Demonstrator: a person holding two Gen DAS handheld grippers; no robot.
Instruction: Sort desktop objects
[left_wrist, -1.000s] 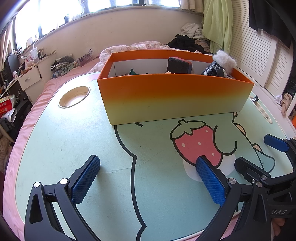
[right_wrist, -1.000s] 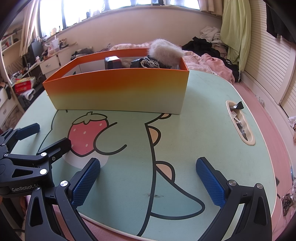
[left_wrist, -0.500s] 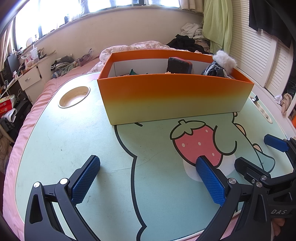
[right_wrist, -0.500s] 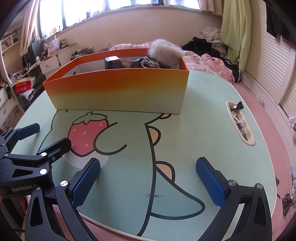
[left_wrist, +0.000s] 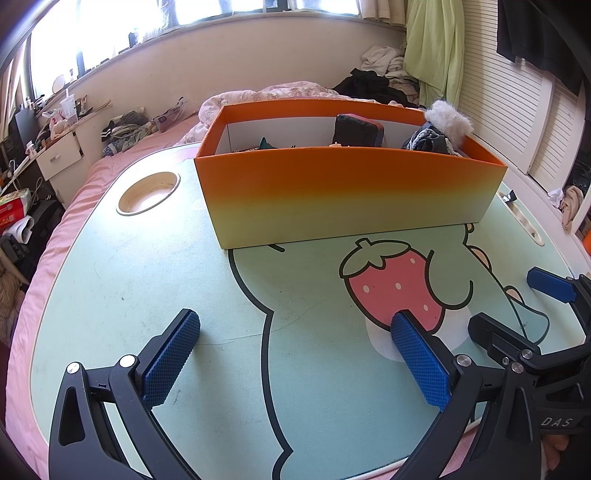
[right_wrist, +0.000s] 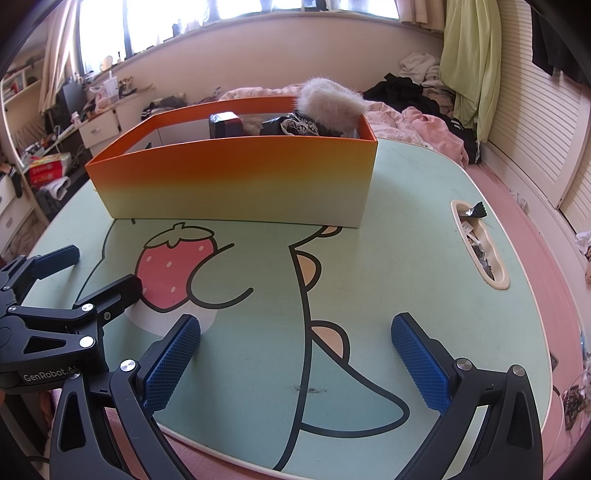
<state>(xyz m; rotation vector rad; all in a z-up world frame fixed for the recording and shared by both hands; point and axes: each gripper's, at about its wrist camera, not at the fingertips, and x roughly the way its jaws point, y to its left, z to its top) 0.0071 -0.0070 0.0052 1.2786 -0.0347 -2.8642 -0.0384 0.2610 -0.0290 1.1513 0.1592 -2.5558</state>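
Left gripper fingers wide apart, nothing between them, low over the table in the lower frame. Right gripper likewise spread wide and empty. Orange box sits upper centre on the table, well apart from both. Inside it: a black case, dark cloth, a white fluffy item at its right end.

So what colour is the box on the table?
Orange fading to pale yellow box, best in the right wrist view.
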